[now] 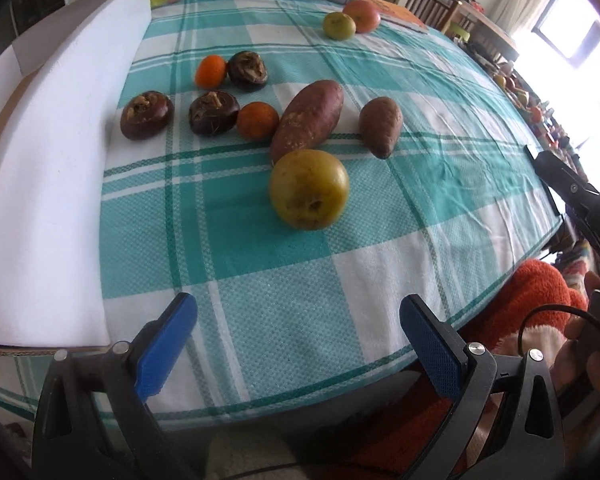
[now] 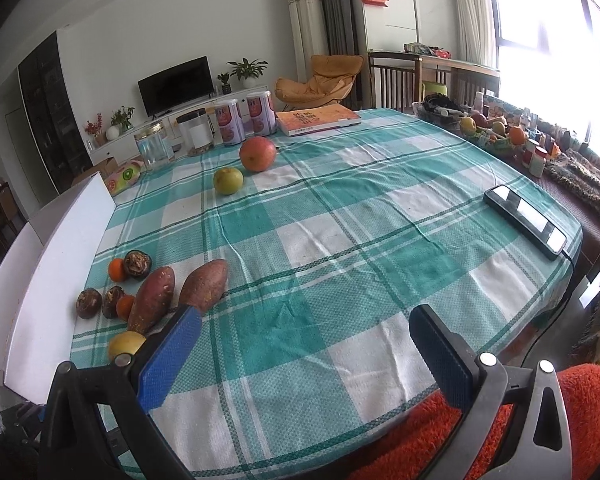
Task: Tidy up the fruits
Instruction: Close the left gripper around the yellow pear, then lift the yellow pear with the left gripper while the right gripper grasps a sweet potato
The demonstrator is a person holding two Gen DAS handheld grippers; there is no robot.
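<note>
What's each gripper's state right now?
Left gripper: open, holding nothing, above the teal-and-white checked tablecloth.
Right gripper: open, holding nothing.

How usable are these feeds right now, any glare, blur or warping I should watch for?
Left wrist view: sharp on the yellow-green apple, the window at upper right blown out, the tablecloth edges bowed by the fisheye. Right wrist view: strong window glare washing out the right side, reflections on the phone, fruit still clear.
</note>
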